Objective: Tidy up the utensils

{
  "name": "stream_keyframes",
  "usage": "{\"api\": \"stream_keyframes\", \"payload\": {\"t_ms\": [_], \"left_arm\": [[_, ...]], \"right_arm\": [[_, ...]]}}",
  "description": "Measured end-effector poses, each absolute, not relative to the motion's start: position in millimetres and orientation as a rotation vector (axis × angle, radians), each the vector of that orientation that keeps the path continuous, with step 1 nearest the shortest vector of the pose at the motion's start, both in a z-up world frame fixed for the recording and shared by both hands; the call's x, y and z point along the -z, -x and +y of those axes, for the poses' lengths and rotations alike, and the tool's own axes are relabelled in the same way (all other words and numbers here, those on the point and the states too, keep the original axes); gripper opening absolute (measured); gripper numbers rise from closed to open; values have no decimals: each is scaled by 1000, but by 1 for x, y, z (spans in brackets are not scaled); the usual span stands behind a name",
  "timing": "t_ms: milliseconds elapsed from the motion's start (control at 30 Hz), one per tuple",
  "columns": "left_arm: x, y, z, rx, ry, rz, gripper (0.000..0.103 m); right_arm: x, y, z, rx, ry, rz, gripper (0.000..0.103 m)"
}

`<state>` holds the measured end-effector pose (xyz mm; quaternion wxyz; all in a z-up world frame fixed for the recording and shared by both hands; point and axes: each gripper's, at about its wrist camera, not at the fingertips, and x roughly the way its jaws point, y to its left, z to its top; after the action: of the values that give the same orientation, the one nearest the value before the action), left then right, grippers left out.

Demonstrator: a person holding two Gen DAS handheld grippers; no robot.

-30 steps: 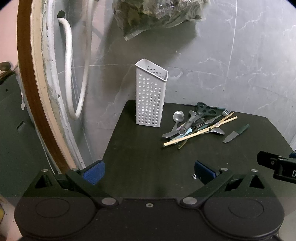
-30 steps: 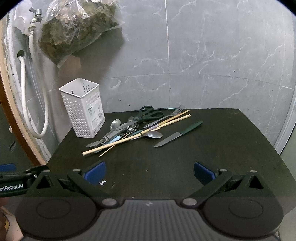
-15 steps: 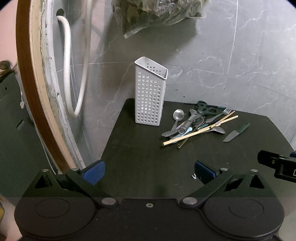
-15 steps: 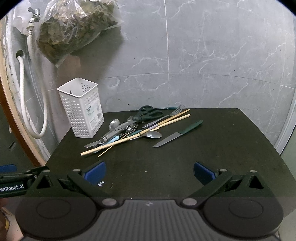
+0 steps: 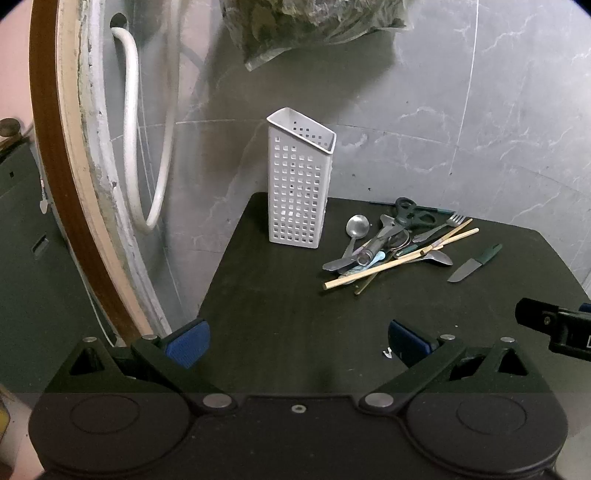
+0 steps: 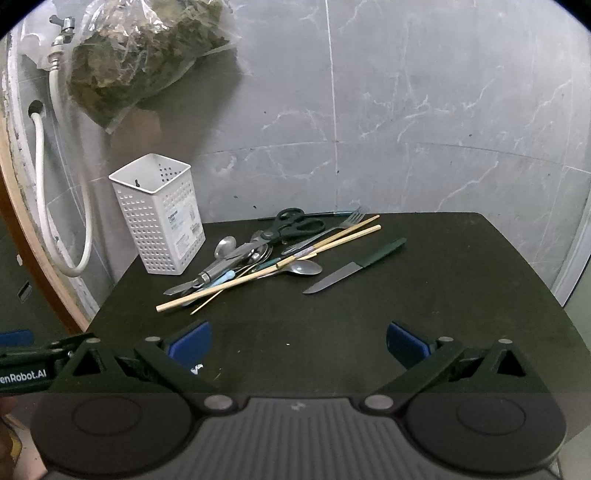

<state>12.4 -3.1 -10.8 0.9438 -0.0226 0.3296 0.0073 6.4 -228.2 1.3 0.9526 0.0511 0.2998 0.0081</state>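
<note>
Both grippers, left (image 5: 297,341) and right (image 6: 298,341), stand released, empty. Tangled utensils (image 6: 266,256) lie just beside the white holder (image 6: 159,218). Risk: lifting one chopstick (image 6: 258,275) may drag neighbours.

Home utility or wash corner. Grey marble-look wall tiles (image 6: 424,110), tap (image 6: 62,27) with white hose (image 6: 44,206). Bagged dried greens (image 6: 140,59) hang above the desk (image 6: 369,325).

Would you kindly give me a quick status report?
Left gripper and right gripper open, empty. Utensils piled beside holder; knife apart. Nothing in the way.
</note>
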Motion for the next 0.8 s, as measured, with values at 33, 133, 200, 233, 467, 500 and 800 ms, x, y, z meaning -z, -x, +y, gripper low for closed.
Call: {"api": "stream_keyframes", "payload": {"t_ms": [33,133,200,233,467,500,800], "left_arm": [[11,-13,-3,-16,47,673,102],[12,-18,-4,-18,53,679,102],[13,-21,-5,-24,54,683,102],[13,-22,-6,-27,55,685,102],[16,-31,-13,-44,59,700,102],[16,-33,-15,-47,60,703,102],[21,-48,-27,-98,75,723,102]], "right_arm": [[-1,-8,-229,-20,-103,611,103],[0,-12,-230,-36,-103,614,103],[0,-16,-231,-42,-98,618,103],[0,-18,-232,-44,-99,619,103],[3,-31,-239,-63,-90,633,103],[4,-33,-241,-67,-88,636,103],[11,-59,-252,-108,-60,662,103]]}}
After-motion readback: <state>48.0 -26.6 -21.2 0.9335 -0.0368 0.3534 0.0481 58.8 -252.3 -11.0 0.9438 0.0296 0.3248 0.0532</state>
